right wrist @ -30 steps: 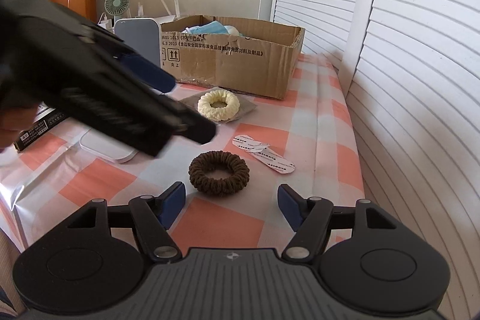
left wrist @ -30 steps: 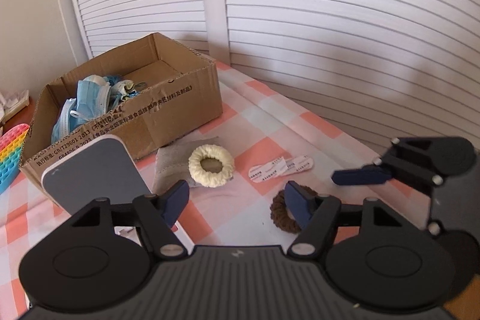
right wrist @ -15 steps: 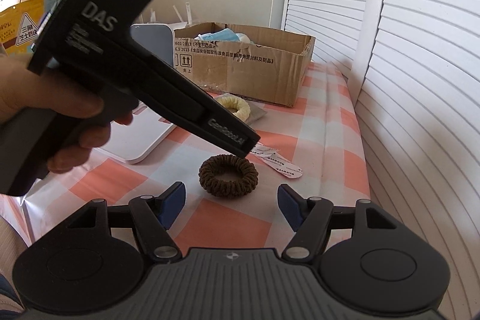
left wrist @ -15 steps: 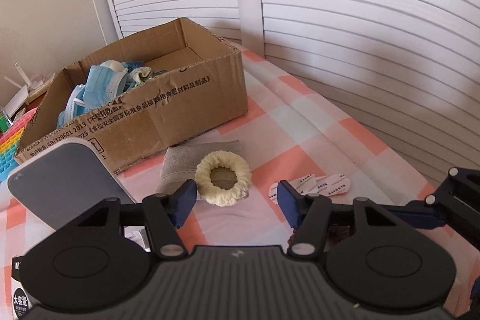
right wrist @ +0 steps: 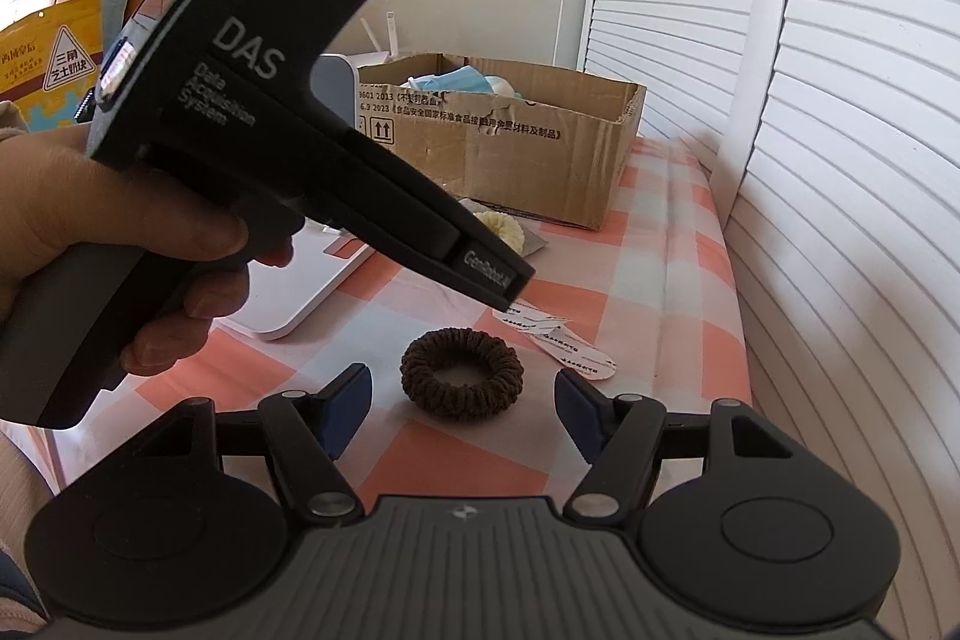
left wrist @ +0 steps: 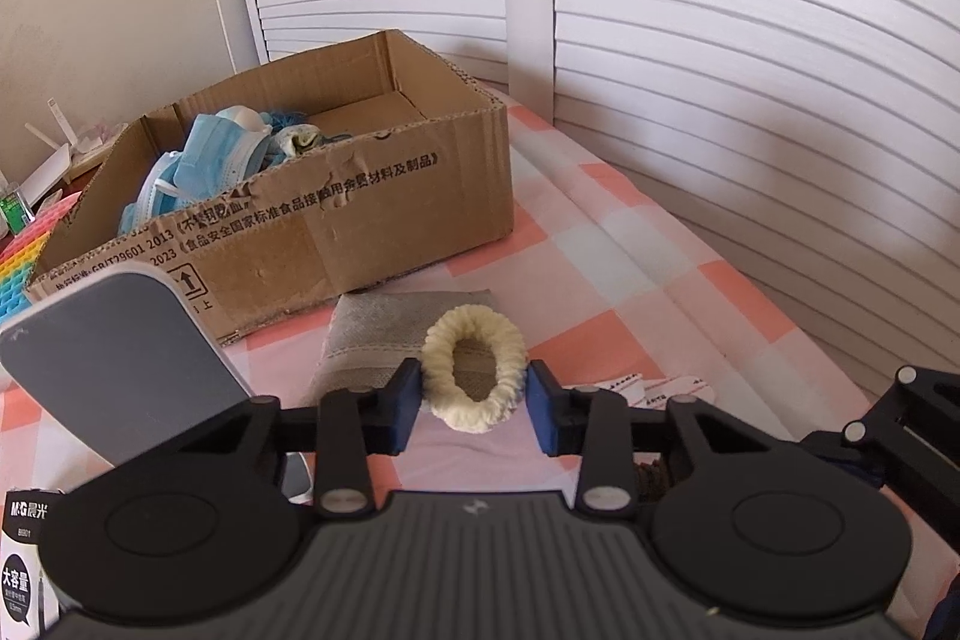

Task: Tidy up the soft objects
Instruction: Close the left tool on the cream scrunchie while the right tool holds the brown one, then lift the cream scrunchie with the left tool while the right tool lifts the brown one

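The cream scrunchie (left wrist: 474,376) lies on a grey cloth (left wrist: 384,334) just before the cardboard box (left wrist: 336,220), near the table's far edge by the shutters. My left gripper (left wrist: 471,400) has just been closing and pinches it. The brown scrunchie (right wrist: 461,375) waits between my right gripper (right wrist: 459,412)'s spread jaws. Masks are already boxed; both scrunchies remain.

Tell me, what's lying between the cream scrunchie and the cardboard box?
A grey folded cloth, under the cream scrunchie and reaching toward the cardboard box; the left wrist view shows it.

"DAS Data Acquisition System" on left hand-held gripper (right wrist: 474,274); "2023" on cardboard box (left wrist: 336,220); "M&G" on pack (left wrist: 27,550)
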